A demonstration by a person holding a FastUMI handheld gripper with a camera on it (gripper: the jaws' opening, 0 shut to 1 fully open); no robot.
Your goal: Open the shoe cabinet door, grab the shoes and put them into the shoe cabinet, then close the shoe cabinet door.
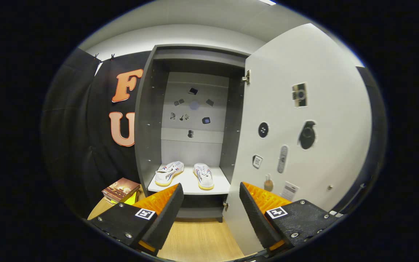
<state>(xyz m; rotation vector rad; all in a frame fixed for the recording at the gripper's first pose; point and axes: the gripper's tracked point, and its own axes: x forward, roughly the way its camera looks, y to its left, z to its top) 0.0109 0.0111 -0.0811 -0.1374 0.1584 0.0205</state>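
Claw (pixel 211 203) fingers stand wide apart and hold nothing, with the wooden floor (pixel 198 243) showing in the gap between them. The left finger (pixel 166 214) and the right finger (pixel 256 218) both reach toward the shoe cabinet (pixel 191 120), which serves as the landmark here.

Just ahead of the fingers, the cabinet's low base sits on the floor, raised on small feet. To the left of the cabinet, near the left finger, a small stack of books (pixel 121 189) lies on a wooden surface (pixel 100 209), with something yellow just beside the stack.

The cabinet door (pixel 304 145) is swung fully open on the cabinet's right side, hinged at the cabinet's right wall; a metal hinge shows at its top corner. The door's inner face carries several small stickers and flat decorations, too small to make out well.

Beyond the fingers, inside the cabinet, a pair of white shoes rests on the bottom shelf (pixel 189 187). The left shoe (pixel 169 173) lies angled with its toe toward the shelf's front left corner; the right shoe (pixel 203 175) lies just beside it, apart, toe toward the front edge. Both have pale yellow soles.

Farther in, the cabinet's grey back panel bears a scatter of small dark stickers above the shoes.
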